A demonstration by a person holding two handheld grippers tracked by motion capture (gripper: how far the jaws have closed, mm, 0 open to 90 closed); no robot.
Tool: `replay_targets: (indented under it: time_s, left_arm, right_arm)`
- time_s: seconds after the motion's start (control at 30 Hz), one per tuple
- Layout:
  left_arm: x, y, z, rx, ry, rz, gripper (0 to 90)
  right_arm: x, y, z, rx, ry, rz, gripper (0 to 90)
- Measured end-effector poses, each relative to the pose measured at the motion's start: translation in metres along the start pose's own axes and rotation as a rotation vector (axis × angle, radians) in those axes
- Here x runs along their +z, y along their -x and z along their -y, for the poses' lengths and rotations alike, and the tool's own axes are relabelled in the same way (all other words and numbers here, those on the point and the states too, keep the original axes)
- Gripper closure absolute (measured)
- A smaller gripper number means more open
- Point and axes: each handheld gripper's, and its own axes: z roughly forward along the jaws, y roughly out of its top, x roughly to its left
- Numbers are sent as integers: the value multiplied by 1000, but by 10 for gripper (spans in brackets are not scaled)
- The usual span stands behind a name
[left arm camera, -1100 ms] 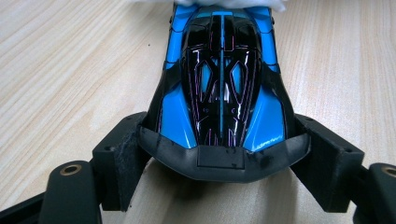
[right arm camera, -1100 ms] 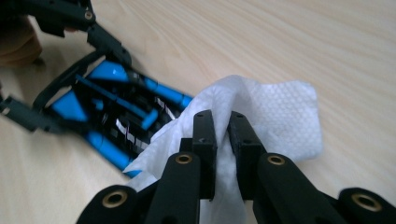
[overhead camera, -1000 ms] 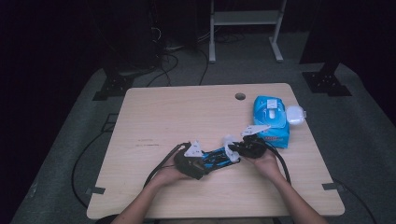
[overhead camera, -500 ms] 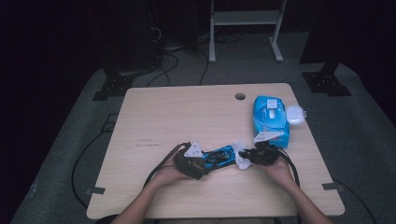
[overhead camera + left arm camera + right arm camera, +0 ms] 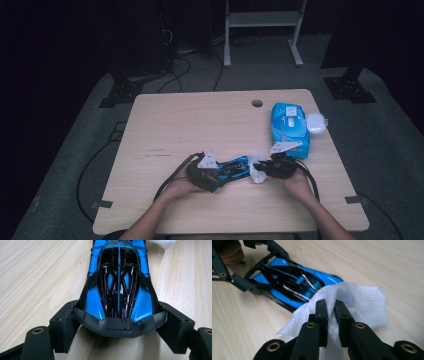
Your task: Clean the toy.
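Since a second ago the right tongs (image 5: 261, 169) have come away from the blue wipes pack (image 5: 289, 128) and down toward the near edge of the desk (image 5: 200, 120), bringing a white wipe (image 5: 256, 170) up against the nose of the toy car (image 5: 234, 168); the left tongs (image 5: 212, 175) have stayed where they were.

Now the blue and black toy car lies on the desk between the two tongs, near the person's edge. In the left gripper view, the left tongs (image 5: 120, 326) are clamped on either side of the car's (image 5: 118, 282) dark tail end, the jaws pressed against its flanks. In the right gripper view, the right tongs (image 5: 329, 307) are pinched together on the white wipe (image 5: 352, 302), which drapes over the far end of the car (image 5: 292, 287) and hides that part of it.

Beyond the right hand (image 5: 297, 182), the blue wipes pack lies flat near the desk's right edge, with its white lid (image 5: 316, 122) flipped open to the side. What is left inside the pack cannot be made out. A round cable hole (image 5: 257, 103) sits in the desk just left of the pack. Black cables (image 5: 175, 175) trail from both tongs across the desk toward the person.
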Motion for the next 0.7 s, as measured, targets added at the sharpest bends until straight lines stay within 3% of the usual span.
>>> replay_targets:
  time_s: [0.07, 0.2, 0.27, 0.4, 0.6, 0.7]
  left_arm:
    - [1, 0, 0, -6, 4, 0, 237]
    - [1, -1, 0, -8, 3, 7, 237]
    - [1, 0, 0, -8, 4, 6, 237]
    - [1, -1, 0, -13, 5, 9, 237]
    - [1, 1, 0, -6, 0, -1, 237]
    - [1, 0, 0, -7, 2, 5, 237]
  right_arm:
    - [5, -8, -7, -5, 13, -43, 821]
    - [17, -28, -17, -68, 9, -69, 822]
    - [20, -34, -21, -64, 29, -109, 821]
    - [24, -52, -32, -117, 42, -144, 821]
    - [54, -68, -38, -145, 1, -185, 821]
    - [55, -66, -38, -158, -4, -181, 822]
